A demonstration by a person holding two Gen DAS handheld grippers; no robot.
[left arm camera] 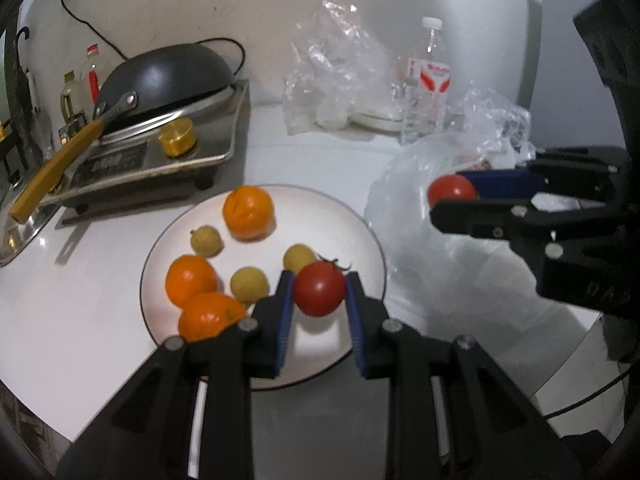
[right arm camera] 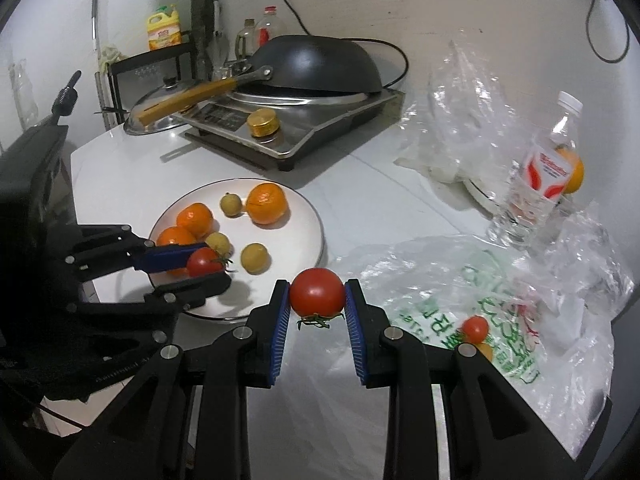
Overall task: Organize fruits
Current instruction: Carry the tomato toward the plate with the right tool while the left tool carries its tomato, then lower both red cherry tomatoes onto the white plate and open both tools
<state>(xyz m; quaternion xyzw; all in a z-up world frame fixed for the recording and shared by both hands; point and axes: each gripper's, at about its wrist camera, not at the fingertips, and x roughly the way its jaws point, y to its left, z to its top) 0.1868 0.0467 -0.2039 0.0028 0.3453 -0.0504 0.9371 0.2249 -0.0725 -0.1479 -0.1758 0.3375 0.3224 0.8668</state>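
Observation:
A white plate holds three oranges and three small yellow-green fruits. My left gripper is shut on a red tomato just above the plate's near right part; it also shows in the right wrist view. My right gripper is shut on a second red tomato, held above the counter between the plate and a printed plastic bag. It also shows in the left wrist view. A small tomato lies in the bag.
An induction cooker with an upturned black wok stands at the back left. A water bottle, crumpled clear bags and a white dish stand at the back right. An orange shows behind the bottle.

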